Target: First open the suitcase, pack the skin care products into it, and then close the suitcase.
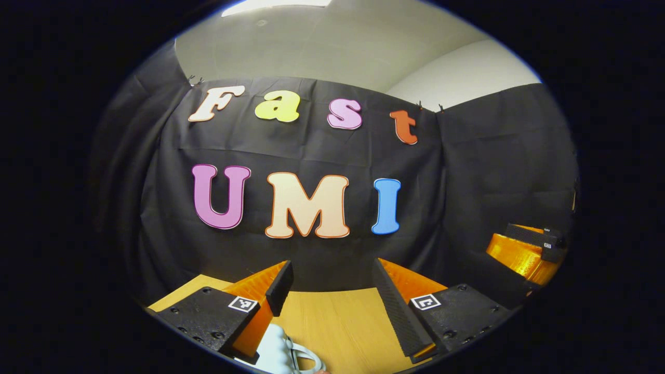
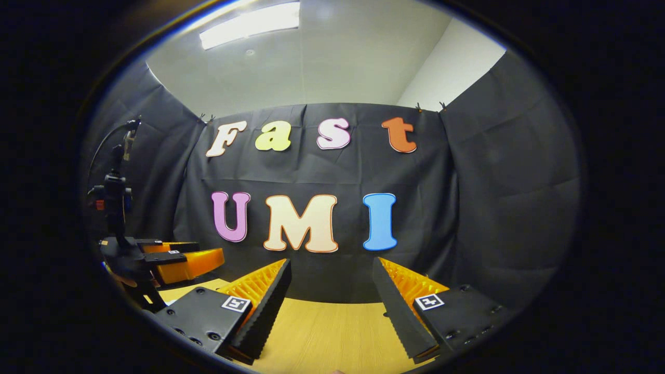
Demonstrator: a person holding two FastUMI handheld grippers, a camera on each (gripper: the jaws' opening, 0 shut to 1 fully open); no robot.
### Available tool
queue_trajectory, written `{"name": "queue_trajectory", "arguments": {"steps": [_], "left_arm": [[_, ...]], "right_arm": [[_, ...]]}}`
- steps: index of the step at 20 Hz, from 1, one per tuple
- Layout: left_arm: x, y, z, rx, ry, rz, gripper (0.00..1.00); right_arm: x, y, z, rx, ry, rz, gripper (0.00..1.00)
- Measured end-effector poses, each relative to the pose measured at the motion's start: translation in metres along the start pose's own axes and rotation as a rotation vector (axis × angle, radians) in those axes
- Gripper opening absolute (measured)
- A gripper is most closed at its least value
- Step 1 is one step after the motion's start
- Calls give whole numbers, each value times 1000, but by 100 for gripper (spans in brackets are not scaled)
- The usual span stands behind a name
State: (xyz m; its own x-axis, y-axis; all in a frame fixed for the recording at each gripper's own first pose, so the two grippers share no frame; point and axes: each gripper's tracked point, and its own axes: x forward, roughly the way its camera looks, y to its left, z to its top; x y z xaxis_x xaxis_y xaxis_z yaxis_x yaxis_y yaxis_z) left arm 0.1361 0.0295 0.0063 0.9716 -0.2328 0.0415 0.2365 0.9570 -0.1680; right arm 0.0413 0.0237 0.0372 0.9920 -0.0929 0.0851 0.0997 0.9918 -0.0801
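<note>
Left gripper view: left gripper [image 1: 332,306] hangs over the wooden table [image 1: 343,322], fingers spread apart and empty; a pale ribbed object [image 1: 278,353], possibly a skin care item, sits at the bottom edge beside the near finger. Farther right is the right gripper [image 1: 524,252]. Right gripper view: right gripper's fingers stand apart, empty.

Wood table [image 2: 322,332] in front; ceiling light [image 2: 249,23] overhead; black cloth wall [image 2: 493,208] behind.
</note>
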Motion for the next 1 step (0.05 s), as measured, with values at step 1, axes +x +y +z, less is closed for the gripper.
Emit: {"name": "queue_trajectory", "arguments": {"steps": [1], "left_arm": [[1,-3,2,5,-2,-12,92]], "right_arm": [[-1,-1,2,5,-3,-4,98]]}}
